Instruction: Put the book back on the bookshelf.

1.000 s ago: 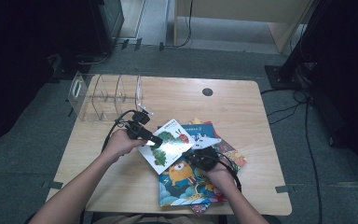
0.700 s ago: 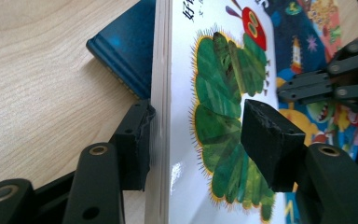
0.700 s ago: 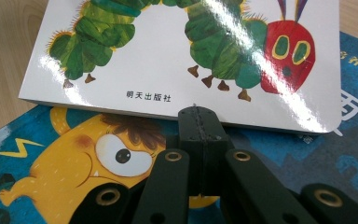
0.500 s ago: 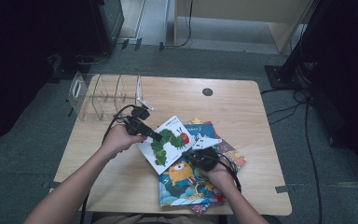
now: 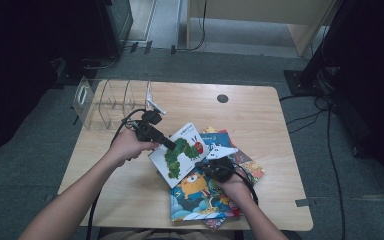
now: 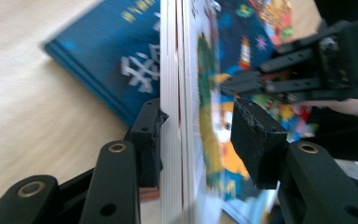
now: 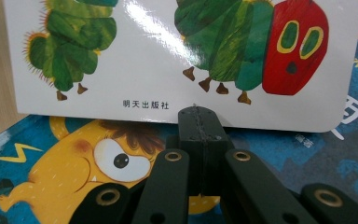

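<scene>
A white caterpillar board book (image 5: 180, 155) lies tilted on a stack of books, its left edge raised. My left gripper (image 5: 172, 146) straddles that edge. In the left gripper view the book (image 6: 177, 93) stands between the jaws of the left gripper (image 6: 200, 126), which have just been closing. The left pad (image 6: 154, 130) touches the book and the right pad (image 6: 254, 135) stands apart from it. My right gripper (image 5: 211, 162) is shut with nothing in it. Its tip (image 7: 198, 121) rests on the monster book (image 7: 74, 158) at the lower edge of the caterpillar book (image 7: 168, 51).
A clear acrylic rack (image 5: 110, 102) stands at the table's back left. Under the caterpillar book lie a dark blue book (image 5: 222, 139), the monster book (image 5: 195, 192) and a colourful one (image 5: 250, 170). A cable hole (image 5: 222, 98) sits in the wooden table (image 5: 270, 130).
My left gripper has risen a little with the caterpillar book's left edge between its jaws, so the book tilts up more. The right gripper has stayed put.
</scene>
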